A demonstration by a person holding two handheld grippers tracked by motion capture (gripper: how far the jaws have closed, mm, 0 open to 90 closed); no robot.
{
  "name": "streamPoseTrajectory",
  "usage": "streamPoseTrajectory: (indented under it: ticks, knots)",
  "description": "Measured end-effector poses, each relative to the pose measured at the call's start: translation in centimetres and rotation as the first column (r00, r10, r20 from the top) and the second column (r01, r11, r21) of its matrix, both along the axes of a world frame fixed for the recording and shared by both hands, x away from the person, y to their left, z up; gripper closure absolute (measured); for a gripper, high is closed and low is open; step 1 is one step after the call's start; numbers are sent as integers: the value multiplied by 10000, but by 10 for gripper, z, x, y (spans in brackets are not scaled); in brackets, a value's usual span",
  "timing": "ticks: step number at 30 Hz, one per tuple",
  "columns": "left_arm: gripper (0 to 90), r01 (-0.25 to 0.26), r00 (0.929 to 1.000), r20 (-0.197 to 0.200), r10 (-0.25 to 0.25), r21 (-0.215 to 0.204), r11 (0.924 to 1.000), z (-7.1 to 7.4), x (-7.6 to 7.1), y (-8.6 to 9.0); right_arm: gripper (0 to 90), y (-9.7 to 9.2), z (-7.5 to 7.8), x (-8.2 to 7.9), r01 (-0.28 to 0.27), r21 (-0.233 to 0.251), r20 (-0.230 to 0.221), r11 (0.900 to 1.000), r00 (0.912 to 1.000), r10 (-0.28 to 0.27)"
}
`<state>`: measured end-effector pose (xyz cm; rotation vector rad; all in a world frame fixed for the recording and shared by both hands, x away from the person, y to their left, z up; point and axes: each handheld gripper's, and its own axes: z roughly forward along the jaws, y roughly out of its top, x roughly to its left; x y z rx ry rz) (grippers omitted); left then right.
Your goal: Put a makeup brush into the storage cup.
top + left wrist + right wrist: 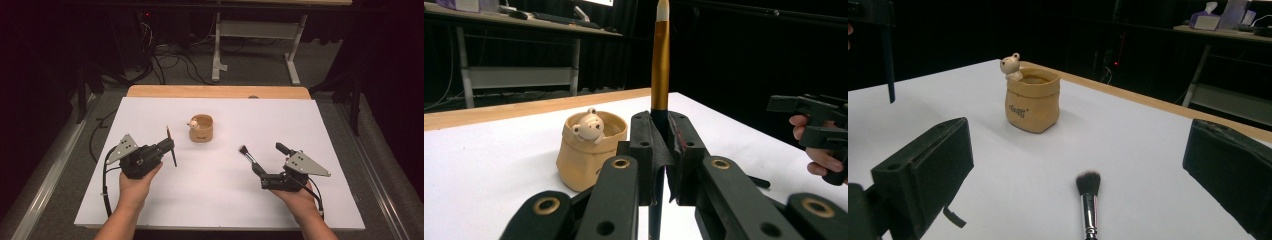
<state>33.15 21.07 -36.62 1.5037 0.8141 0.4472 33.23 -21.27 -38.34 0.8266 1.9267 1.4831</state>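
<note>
A white counter spreads out in front of you, with both your hands resting on it near the front edge. Your left gripper sits at the left, its fingers clenched on a slim pencil-like stick with a gold barrel and a pale tip, held upright across them. Your right gripper sits well apart at the right, its fingers spread wide and released. A tan pouch-shaped cup with a small bear figure on its rim stands between the grippers, farther back. A makeup brush lies flat on the counter between the right fingers, bristles pointing toward the cup.
</note>
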Motion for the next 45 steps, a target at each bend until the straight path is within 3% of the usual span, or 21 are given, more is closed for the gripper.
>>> streamPoseTrajectory:
  ticks: [5,14,33,45]
  knots:
    - [827,-124,9999,-80,123,-135,9998,6,8,-2,10,0,0,-3,-74,-74,197,9999,9998,76]
    - [827,-124,9999,36,123,152,9998,18,29,-14,10,-1,0,-3,-81,-5,180,10000,9998,81]
    - [827,-323,9995,57,323,134,9994,27,65,-30,10,-2,-1,-3,-89,-2,143,10000,9999,89]
    - [827,-386,9992,91,383,334,9987,39,86,-44,10,-2,-1,-3,-94,54,104,9999,9999,93]
